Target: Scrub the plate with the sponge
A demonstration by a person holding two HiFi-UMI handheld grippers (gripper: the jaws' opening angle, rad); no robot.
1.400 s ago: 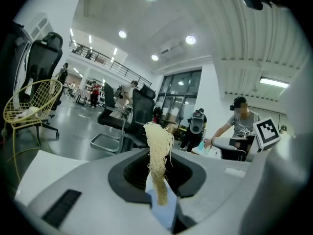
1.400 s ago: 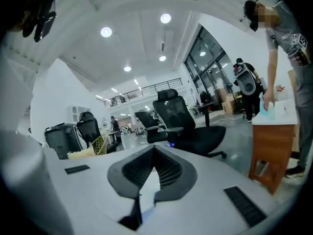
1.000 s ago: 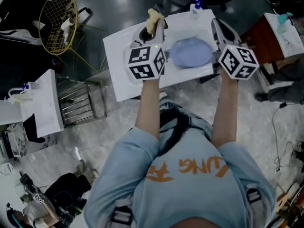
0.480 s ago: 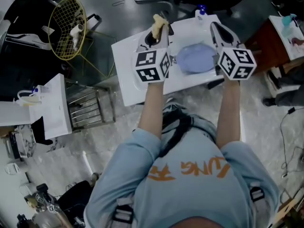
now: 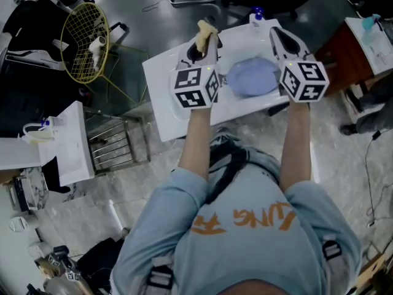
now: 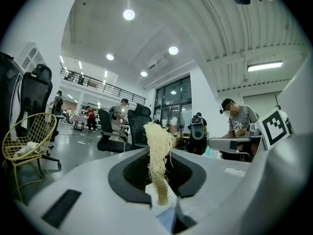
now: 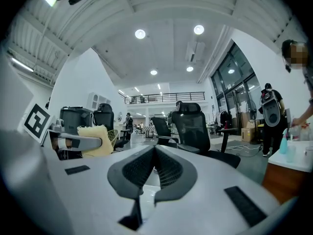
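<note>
We see the left gripper (image 5: pixel 206 40) clamped on the sponge (image 5: pixel 204 29), its jaws pinching the pale, fibrous pad near its lower end. In the left gripper view the sponge (image 6: pixel 158 153) stands on edge, its long axis running up and down and its frayed top rising above the jaw tips. From the right gripper view we see its broad face (image 7: pixel 94 140).

The right gripper (image 5: pixel 276 34) has its jaws (image 7: pixel 155 166) pressed together with nothing between them.

The bluish plate (image 5: pixel 252 77) lies flat in the white sink (image 5: pixel 164 94) between the two grippers, apart from the sponge.
</note>
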